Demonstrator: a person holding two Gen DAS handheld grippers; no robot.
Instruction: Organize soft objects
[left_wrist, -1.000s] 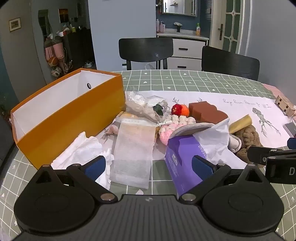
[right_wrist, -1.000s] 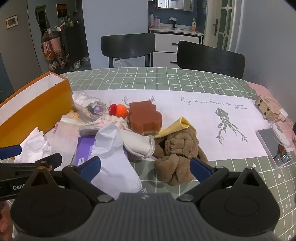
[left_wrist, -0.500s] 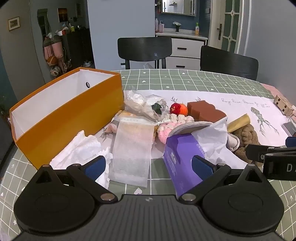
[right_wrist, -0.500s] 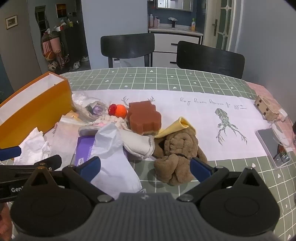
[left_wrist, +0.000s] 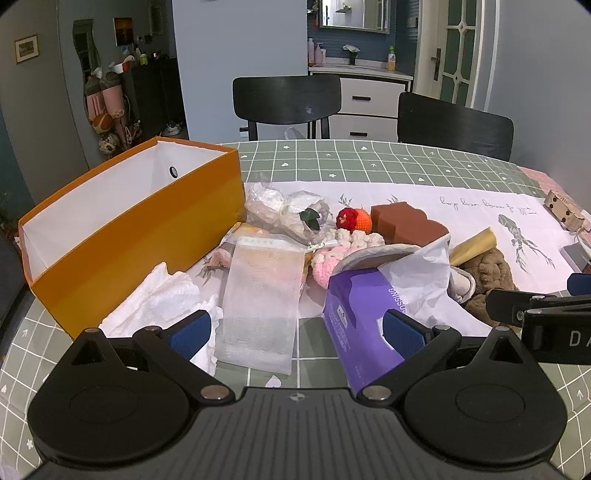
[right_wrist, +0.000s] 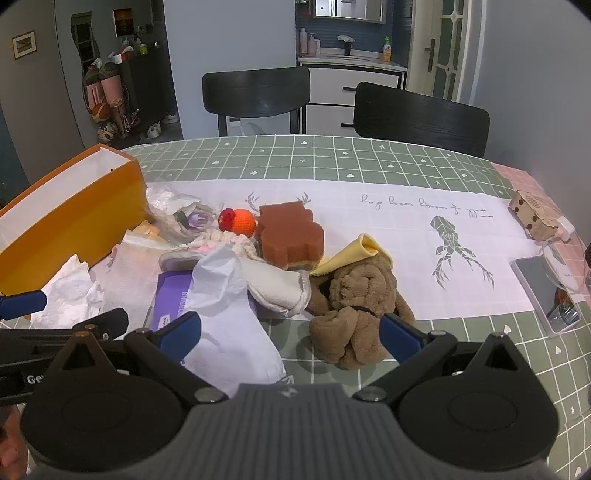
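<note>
Left wrist view: your left claw (left_wrist: 297, 330) is spread wide and grips nothing; it hangs low over the near edge of the table (left_wrist: 369, 162).
Right wrist view: your right claw (right_wrist: 290, 328) is spread just as wide and is also empty.
Nearest on the left: a crumpled white tissue (left_wrist: 159, 302) lies by one fingertip, a gauzy white packet (left_wrist: 264, 291) sits between the fingers, and a purple tissue box (left_wrist: 364, 314) is by the other fingertip.
Nearest on the right: a loose white sheet (right_wrist: 229, 317) spills from the purple box, and a brown plush toy (right_wrist: 354, 306) lies just beside it.
Middle: a brown sponge (right_wrist: 291, 236), a yellow cloth (right_wrist: 354, 251), an orange and red knitted ball (right_wrist: 240, 220) and a wrapped flower (left_wrist: 291, 214) are heaped touching one another.
Far left: the orange box (left_wrist: 122, 236) stands open beside the heap; no soft things show in the part of it you can see.
Risk, snagging: closing on the gauzy packet may catch the crumpled tissue too, because they overlap.
Risk, dragging: lifting the plush toy may pull the yellow cloth along, since it is tucked against it.
Risk, collision: your claws are close side by side, so crossing reaches could knock them together.
</note>
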